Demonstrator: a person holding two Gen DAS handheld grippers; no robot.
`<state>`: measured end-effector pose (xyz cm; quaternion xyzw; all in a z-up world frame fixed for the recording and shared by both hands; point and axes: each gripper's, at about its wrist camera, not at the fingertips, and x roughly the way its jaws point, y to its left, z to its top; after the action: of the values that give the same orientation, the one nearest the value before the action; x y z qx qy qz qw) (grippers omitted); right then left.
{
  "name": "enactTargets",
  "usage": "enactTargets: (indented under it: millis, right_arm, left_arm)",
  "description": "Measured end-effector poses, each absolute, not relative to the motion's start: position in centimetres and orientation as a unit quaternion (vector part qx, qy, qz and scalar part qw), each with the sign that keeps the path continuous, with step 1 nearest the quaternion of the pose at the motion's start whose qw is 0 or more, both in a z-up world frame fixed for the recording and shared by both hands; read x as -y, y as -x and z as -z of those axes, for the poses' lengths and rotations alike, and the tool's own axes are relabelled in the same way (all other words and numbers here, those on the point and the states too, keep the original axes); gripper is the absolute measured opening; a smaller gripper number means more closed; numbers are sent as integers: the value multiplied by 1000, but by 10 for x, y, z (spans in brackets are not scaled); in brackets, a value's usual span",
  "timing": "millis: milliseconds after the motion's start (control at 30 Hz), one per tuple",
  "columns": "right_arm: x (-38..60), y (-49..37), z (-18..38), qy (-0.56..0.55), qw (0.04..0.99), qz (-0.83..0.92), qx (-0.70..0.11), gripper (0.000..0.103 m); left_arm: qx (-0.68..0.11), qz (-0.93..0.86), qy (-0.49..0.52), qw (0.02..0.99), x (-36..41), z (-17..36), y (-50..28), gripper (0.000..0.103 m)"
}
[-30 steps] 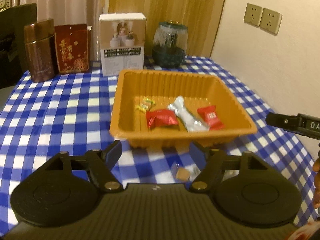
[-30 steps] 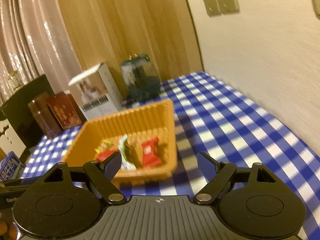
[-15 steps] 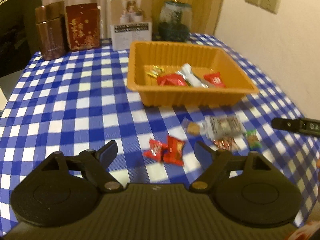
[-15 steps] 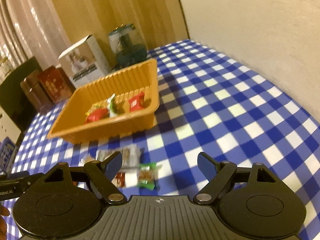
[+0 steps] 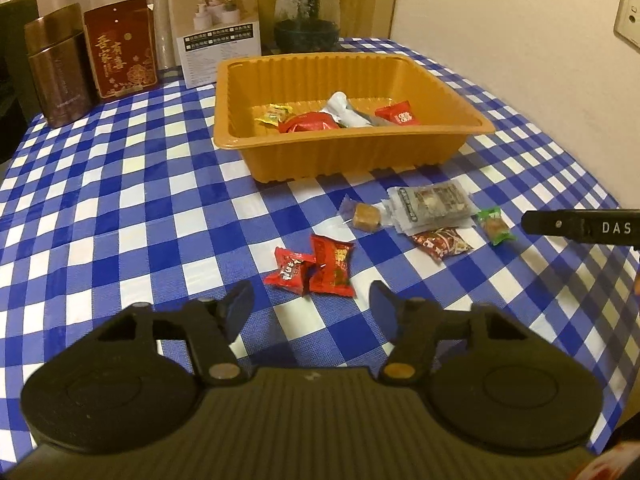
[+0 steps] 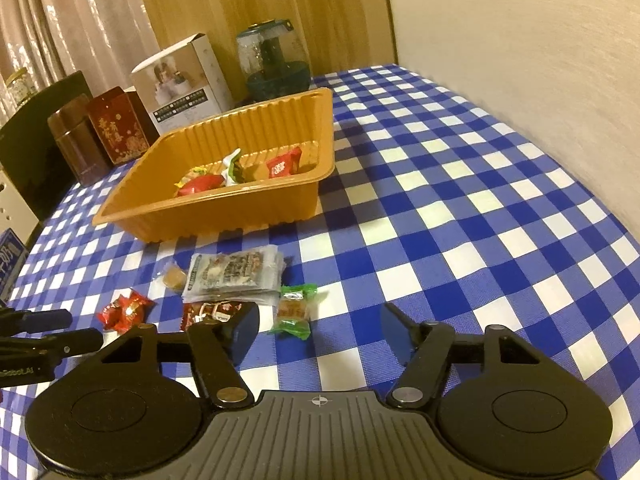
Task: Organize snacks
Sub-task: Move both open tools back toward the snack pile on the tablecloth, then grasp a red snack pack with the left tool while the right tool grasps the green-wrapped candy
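An orange tray (image 5: 360,156) (image 6: 208,216) on the blue checked tablecloth holds several wrapped snacks. Loose snacks lie in front of it: two red packets (image 5: 316,266) (image 6: 124,310), a brown candy (image 5: 366,216) (image 6: 174,276), a clear biscuit pack (image 5: 432,206) (image 6: 236,274), a red-patterned packet (image 5: 440,242) (image 6: 212,312) and a green candy (image 5: 494,224) (image 6: 294,312). My left gripper (image 5: 312,310) is open and empty, just short of the two red packets. My right gripper (image 6: 320,332) is open and empty, just short of the green candy.
At the table's back stand a brown tin (image 5: 58,68), a red box (image 5: 122,48), a white box (image 5: 218,24) and a glass jar (image 5: 306,14). A wall (image 5: 520,60) borders the right side. The right gripper's finger (image 5: 580,226) shows in the left wrist view.
Both grippers have pulled back from the tray toward the table's near side and lowered. The loose snacks in front of the tray have come into view. Both stayed open.
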<state>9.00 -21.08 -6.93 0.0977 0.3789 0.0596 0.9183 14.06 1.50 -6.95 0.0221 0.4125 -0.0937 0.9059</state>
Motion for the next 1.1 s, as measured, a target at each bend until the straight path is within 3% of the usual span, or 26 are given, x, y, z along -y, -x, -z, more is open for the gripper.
enactTargets:
  millis: [233, 500, 1100]
  right_arm:
    - [208, -93, 70, -98, 918, -61, -380, 47]
    - [202, -96, 72, -89, 919, -67, -379, 45]
    - [190, -105, 80, -77, 916, -79, -386, 43]
  left_arm:
    - [-404, 115, -20, 907, -12, 68, -143, 40]
    - [-407, 131, -23, 904, -6, 77, -156, 31]
    - [-412, 122, -24, 903, -3, 93, -172, 30]
